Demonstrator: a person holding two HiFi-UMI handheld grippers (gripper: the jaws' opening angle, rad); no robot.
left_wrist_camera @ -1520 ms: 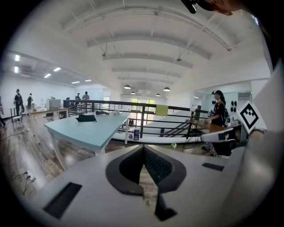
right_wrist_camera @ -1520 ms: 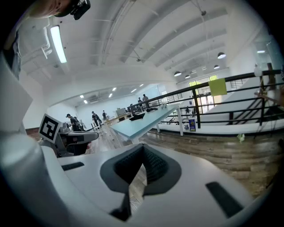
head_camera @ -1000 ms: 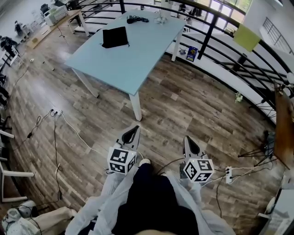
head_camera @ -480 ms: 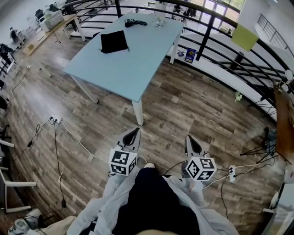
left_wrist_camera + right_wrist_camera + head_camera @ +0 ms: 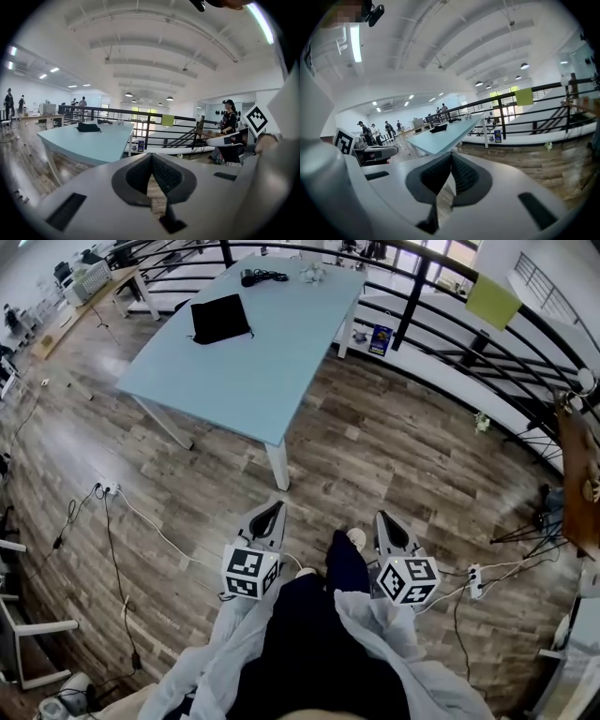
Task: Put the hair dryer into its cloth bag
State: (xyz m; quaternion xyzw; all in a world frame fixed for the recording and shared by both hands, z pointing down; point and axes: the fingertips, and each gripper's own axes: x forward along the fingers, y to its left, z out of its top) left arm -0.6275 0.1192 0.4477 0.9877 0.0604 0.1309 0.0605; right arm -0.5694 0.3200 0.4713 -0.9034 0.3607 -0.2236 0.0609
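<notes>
Two pairs of tongs are in play and neither carries anything. The left tongs (image 5: pixel 271 507) and the right tongs (image 5: pixel 384 519) are each pressed together, pads meeting with nothing between them, as each gripper view shows plainly. Both are held low in front of the person (image 5: pixel 309 652), who stands on the wooden floor (image 5: pixel 394 446), well apart from the pale blue tabletop (image 5: pixel 253 362).

The task's things lie at the far part of that tabletop. The cloth bag (image 5: pixel 220 318) is black and lies flat, and from here I cannot tell which way its mouth faces. Beyond it, near the far edge, is a dark thing with a cord, which I take to be the hair dryer (image 5: pixel 255 277). It lies apart from the bag and clearly outside it. A small pale thing (image 5: pixel 312 273) sits near the dryer, too small to name.

By my reading none of the task is done yet. The tabletop must first be reached. The tongs then have to spread, the bag's mouth has to be opened, the dryer lifted, and dryer and cord fed inside.
</notes>
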